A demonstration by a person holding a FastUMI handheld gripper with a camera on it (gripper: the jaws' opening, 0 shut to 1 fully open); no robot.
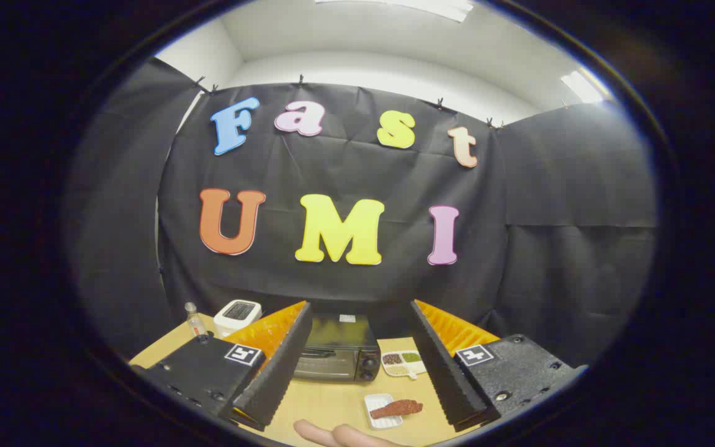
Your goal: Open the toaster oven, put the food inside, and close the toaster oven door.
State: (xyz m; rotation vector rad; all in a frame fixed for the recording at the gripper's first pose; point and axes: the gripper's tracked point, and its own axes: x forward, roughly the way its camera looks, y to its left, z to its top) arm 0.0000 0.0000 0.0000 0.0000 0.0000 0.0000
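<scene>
We hold the hand-held gripper [357, 366] with its fingers wide apart, gripping nothing. The black toaster oven [336, 356] sits shut on the worktop [326, 403] beyond the fingers. The food [396, 408] lies on a small white tray [382, 412] between them

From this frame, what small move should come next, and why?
Probably bring the tongs forward and down toward the toaster oven. Its door looks shut and sits beyond the open, empty tongs, while the food waits on a small white tray nearer by.
</scene>
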